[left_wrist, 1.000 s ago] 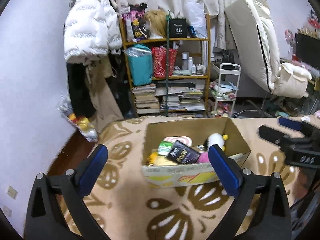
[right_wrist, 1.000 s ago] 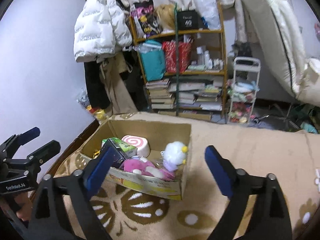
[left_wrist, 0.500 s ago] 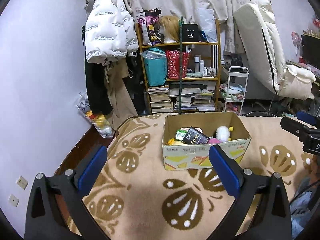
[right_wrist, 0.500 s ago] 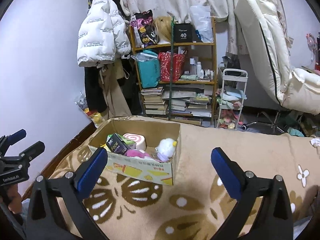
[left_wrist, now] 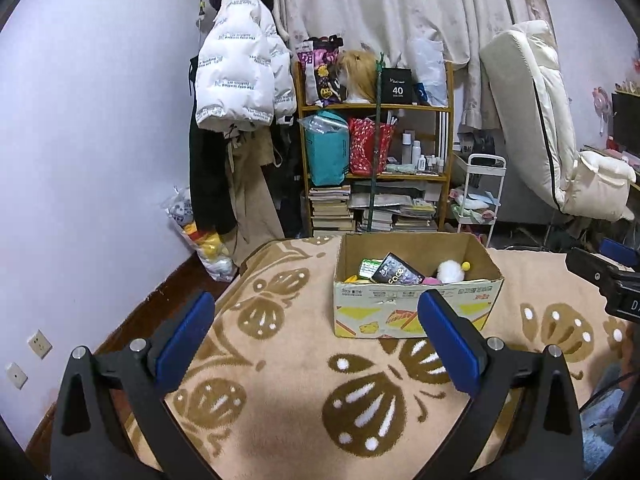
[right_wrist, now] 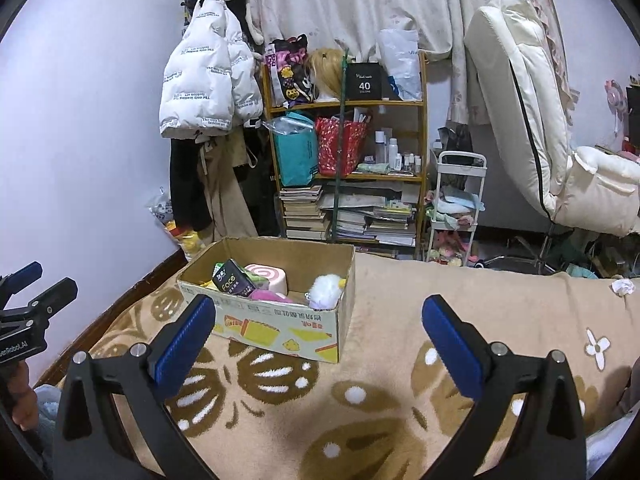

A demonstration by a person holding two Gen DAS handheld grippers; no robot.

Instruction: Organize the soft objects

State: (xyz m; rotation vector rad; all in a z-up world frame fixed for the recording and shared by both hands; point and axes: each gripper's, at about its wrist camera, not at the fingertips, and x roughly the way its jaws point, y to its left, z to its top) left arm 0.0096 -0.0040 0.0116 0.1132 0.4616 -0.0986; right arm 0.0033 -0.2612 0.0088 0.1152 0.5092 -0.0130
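A cardboard box (left_wrist: pixel 416 312) stands on a beige patterned blanket (left_wrist: pixel 288 392); it also shows in the right wrist view (right_wrist: pixel 280 326). Inside lie a white fluffy toy (right_wrist: pixel 326 290), a pink plush (right_wrist: pixel 270 295), a pink swirl cushion (right_wrist: pixel 268 276), a black tissue pack (right_wrist: pixel 236 284) and a green pack (left_wrist: pixel 370 268). My left gripper (left_wrist: pixel 316 340) is open and empty, well back from the box. My right gripper (right_wrist: pixel 320 340) is open and empty, also back from the box.
A wooden shelf (left_wrist: pixel 376 168) with books and bags stands behind the bed, beside hanging coats (left_wrist: pixel 240 80), a white cart (right_wrist: pixel 456 208) and a cream chair (right_wrist: pixel 532 120). A crumpled white paper (right_wrist: pixel 622 287) lies on the blanket at the right.
Both grippers have pulled back and up from the box, which now looks smaller and farther away. Both stay open and empty.
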